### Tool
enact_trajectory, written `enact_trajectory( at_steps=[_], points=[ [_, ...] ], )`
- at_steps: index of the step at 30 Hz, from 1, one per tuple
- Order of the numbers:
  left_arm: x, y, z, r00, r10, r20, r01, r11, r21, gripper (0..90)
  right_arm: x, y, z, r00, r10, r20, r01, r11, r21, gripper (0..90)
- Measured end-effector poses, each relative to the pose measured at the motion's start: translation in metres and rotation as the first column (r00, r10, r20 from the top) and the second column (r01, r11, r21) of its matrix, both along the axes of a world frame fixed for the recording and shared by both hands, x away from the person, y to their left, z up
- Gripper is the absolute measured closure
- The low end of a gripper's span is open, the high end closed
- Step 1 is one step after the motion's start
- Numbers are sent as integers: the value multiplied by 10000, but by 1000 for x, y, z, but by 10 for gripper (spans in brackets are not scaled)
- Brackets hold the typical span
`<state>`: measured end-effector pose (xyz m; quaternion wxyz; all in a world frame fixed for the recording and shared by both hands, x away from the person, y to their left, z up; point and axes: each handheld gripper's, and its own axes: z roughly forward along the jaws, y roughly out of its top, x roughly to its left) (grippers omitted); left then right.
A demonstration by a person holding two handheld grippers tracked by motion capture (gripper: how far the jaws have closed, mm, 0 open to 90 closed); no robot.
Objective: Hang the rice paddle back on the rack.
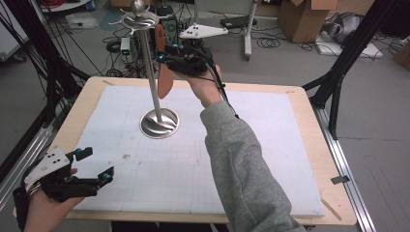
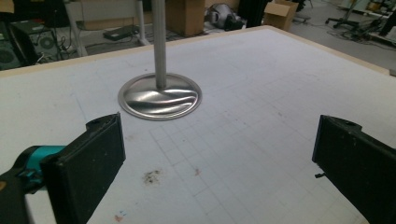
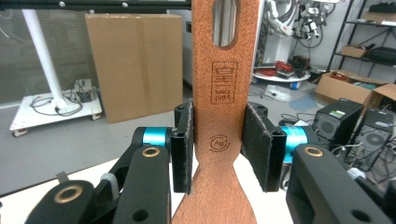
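Wooden spatula (image 3: 223, 116): clamped upright by its handle in the right gripper (image 3: 219, 147), slot raised beside the metal hanging stand (image 1: 155, 87), seemingly for hooking on. Left gripper (image 1: 95, 164): jaws wide, empty, parked low over the tabletop (image 1: 270, 145) near corner.

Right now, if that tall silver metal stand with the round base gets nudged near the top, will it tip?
Possibly. The tall silver metal stand is a thin pole with hooks high up, so a top nudge has leverage. Its round base is broad and flat, likely resisting light bumps. The polished base might slide on the white mat.
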<state>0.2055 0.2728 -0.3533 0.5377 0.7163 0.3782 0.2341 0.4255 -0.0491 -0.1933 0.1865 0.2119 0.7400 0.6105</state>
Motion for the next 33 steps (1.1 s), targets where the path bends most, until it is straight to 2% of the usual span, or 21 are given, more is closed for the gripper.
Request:
enact_trajectory(
  at_steps=[6,10,15,19,24,28,33],
  points=[
    [0,-2,0,9999,-25,104,24,10000,79,29,-5,1,2,9999,96,139,-96,10000,26,555],
    [1,-2,2,9997,-65,244,65,10000,12,29,-7,3,1,9996,270,-124,-269,9996,107,441],
    [4,-1,3,9996,-85,265,87,9999,-97,29,-10,2,-7,9995,302,-80,-301,9995,128,365],
    [6,0,6,9994,-108,317,113,9998,-146,29,-9,-2,-15,9998,134,-126,-133,9999,57,256],
    [10,2,9,9989,-141,444,154,9995,-291,29,-10,-14,-19,9994,359,-4,-359,9993,-116,235],
    [14,1,11,9986,-170,492,189,9990,-400,29,-10,-23,-21,9975,648,-297,-663,9963,-541,181],
    [18,-1,12,9983,-249,533,273,9986,-457,29,-11,-32,-25,9945,630,-837,-708,9931,-931,143]
  ],
)
